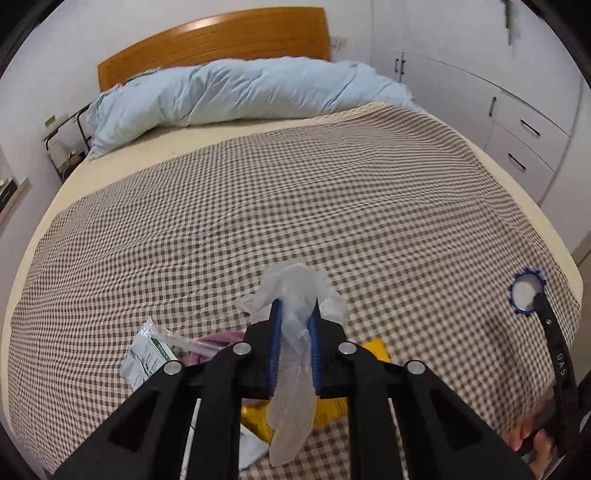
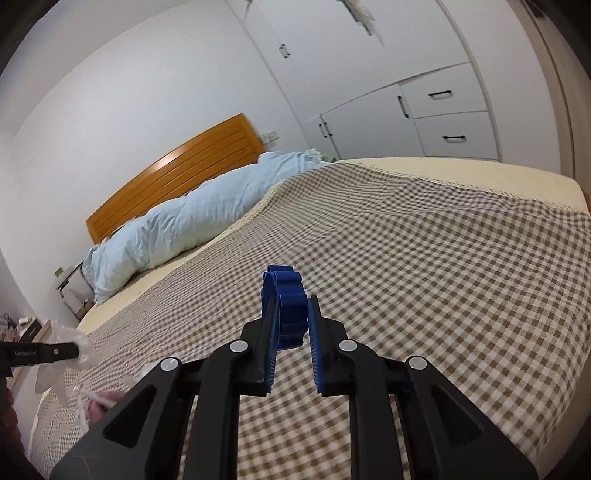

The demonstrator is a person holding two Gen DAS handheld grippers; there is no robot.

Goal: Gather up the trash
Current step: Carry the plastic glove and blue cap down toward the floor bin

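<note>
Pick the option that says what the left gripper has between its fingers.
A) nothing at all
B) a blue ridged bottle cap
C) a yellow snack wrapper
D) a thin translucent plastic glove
D: in the left wrist view the left gripper is shut on the translucent plastic glove, which bunches above the blue pads and hangs limp below them over the checked bedspread.

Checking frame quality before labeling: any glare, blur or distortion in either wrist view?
Left wrist: strong fisheye bowing of the bed, glare streak on the headboard, thin plastic in the tongs sharp. Right wrist: tilted horizon, same headboard glare, slight blur on the checked cloth; blue cap sharp.
</note>
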